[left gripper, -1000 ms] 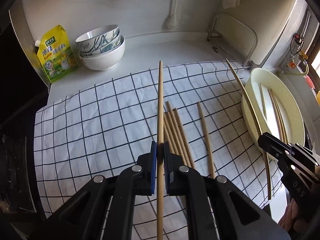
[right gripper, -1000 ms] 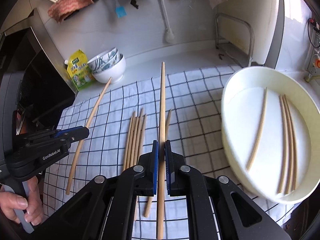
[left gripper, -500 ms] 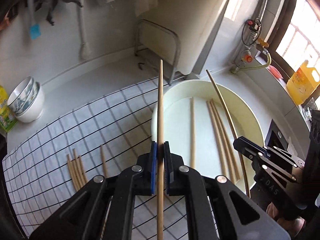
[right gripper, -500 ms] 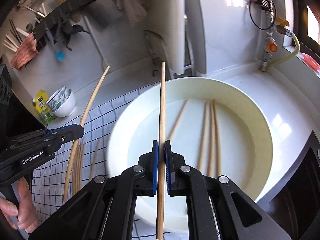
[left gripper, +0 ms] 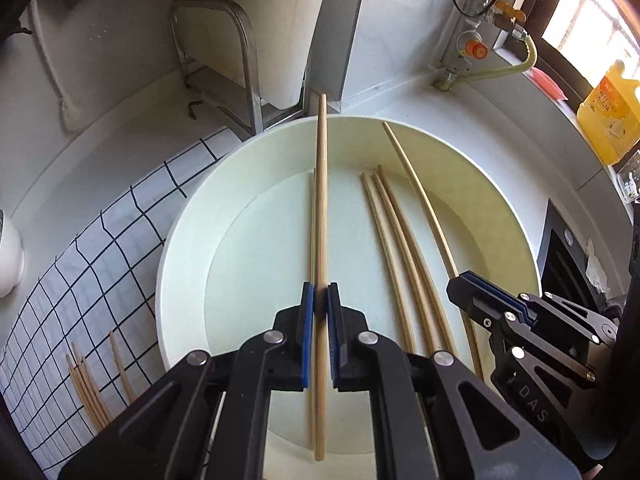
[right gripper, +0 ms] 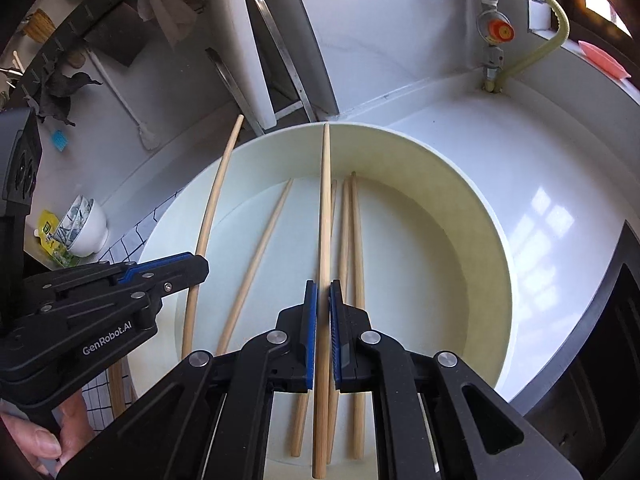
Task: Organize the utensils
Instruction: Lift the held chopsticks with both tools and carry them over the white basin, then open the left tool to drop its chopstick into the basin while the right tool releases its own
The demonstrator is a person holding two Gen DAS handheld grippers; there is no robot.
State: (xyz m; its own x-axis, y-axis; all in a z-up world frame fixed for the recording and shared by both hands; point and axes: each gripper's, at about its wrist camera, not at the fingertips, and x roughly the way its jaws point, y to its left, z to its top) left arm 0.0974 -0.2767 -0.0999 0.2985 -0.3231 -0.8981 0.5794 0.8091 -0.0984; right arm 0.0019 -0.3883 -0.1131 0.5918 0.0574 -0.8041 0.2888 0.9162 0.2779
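Gripping one chopstick each, both grippers hang over the white basin point(left gripper: 188, 224). Left gripper point(left gripper: 319, 304): blue pads pressed together on a chopstick point(left gripper: 320, 208) that runs straight up the centre of the left wrist frame, its far tip past the basin's far rim. Right gripper point(right gripper: 323, 300): pads likewise clamped on a second chopstick point(right gripper: 325, 216), vertical in the centre of the right wrist frame, tip at the far rim.

Loose chopsticks in basin point(left gripper: 394, 248): three lie side by side right of centre in the left view, and a fourth is mostly hidden behind the held stick.

Cross views: right gripper shows at the lower right of the left wrist frame; left gripper at the lower left of the right wrist frame, with a hand point(right gripper: 48, 436) beneath it.

Checked cloth point(left gripper: 92, 264) lies at left, touching the basin; five or so chopsticks on cloth point(left gripper: 90, 388) sit at the lower left. Stacked bowls point(right gripper: 82, 224) stand at mid left of the right view. Yellow bottle point(left gripper: 608, 116) stands at the upper right.
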